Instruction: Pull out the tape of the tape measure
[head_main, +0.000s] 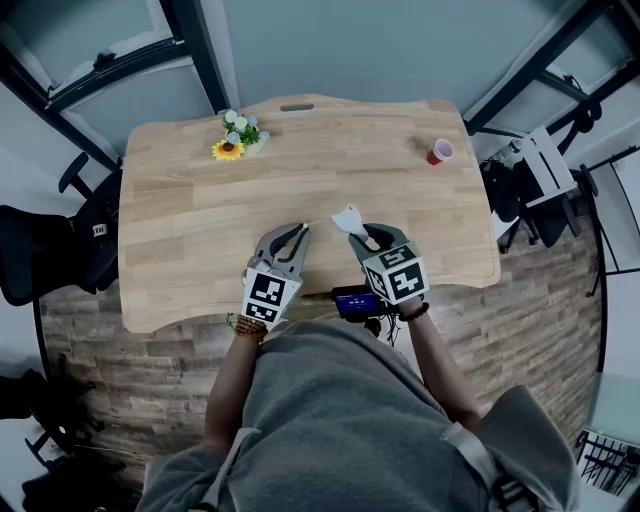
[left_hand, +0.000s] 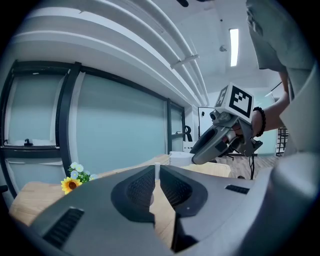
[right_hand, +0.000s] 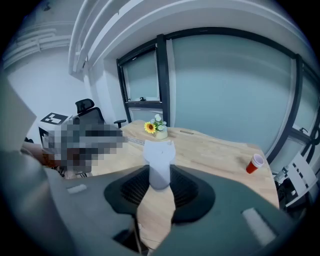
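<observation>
Right gripper fingers clamp the white tape measure, which looks light and slick. Left gripper fingers pinch its thin, bendy tape end, best spot to pull.

Wht tape measure, red cup, yel sunflower, light wood-grain tbl.

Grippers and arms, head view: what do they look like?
The left gripper and right gripper are grey tapered shells with black ribbed pads. Each carries a white cube printed with black square markers. The person wears a grey short-sleeved top, a beaded bracelet on the left wrist, a dark band on the right.
</observation>
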